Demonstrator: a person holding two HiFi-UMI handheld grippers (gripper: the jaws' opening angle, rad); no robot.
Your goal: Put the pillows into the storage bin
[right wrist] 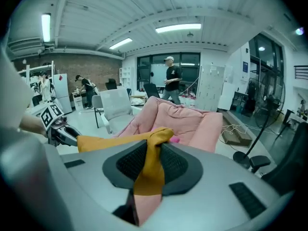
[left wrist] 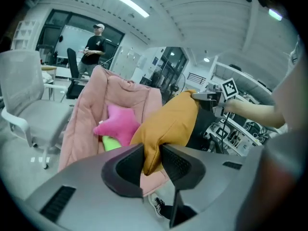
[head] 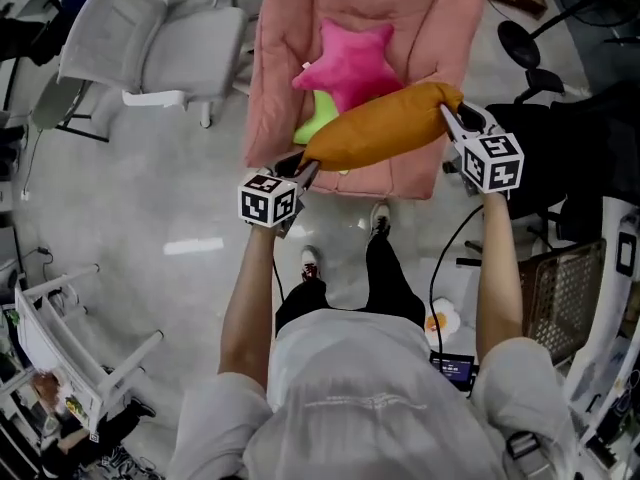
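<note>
The left gripper [head: 303,171] is closed on one end of the orange pillow [head: 385,126]. In the left gripper view a fold of the orange cover is pinched between the jaws. The pillow is held in the air between both grippers, over the front edge of the pink padded chair [head: 280,58]. Its other end is clamped by the right gripper [head: 448,113], with a twisted bunch of fabric pressed between the jaws.

The pillow is judged to be light, soft and not fragile. Its body bulges between the two holds and its cover gathers easily. The end corners are the best places to hold it, since the seams give the jaws a thick bunch. A grip on cloth alone could slip if the pillow is swung hard.

Three pillows are counted. One is the orange one in the grip. The pink star pillow [head: 350,66] and a largely hidden green pillow [head: 318,120] lie on the chair. Two grippers are in use. At the far right stands one wire basket [head: 560,288]. It may be the bin meant, though this angle does not settle that.
</note>
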